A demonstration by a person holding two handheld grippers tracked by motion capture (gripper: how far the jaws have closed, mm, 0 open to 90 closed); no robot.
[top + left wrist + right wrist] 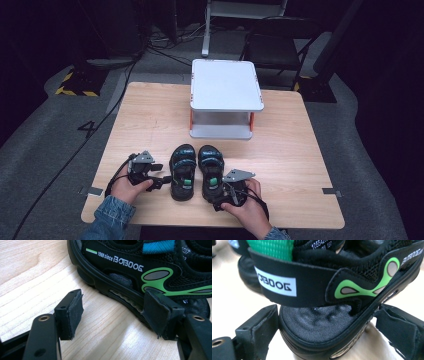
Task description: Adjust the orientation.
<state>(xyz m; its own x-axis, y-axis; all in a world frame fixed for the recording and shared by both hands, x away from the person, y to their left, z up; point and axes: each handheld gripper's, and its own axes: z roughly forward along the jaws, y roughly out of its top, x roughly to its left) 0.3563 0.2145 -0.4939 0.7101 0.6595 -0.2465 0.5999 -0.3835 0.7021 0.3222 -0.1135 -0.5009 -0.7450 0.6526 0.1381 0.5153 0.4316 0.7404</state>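
Two black sandals with green and blue trim stand side by side near the table's front edge: the left sandal and the right sandal. My left gripper lies on the table against the left sandal's outer side. In the left gripper view it is open, bare wood between its pads, and one pad sits at the sole of the sandal. My right gripper is at the right sandal's heel. In the right gripper view it stands open around that heel, with a thin gap at one pad.
A white two-level shelf with orange posts stands at the back middle of the wooden table. A person's hands and denim sleeves come in from the front edge. A black chair and cables lie beyond the table.
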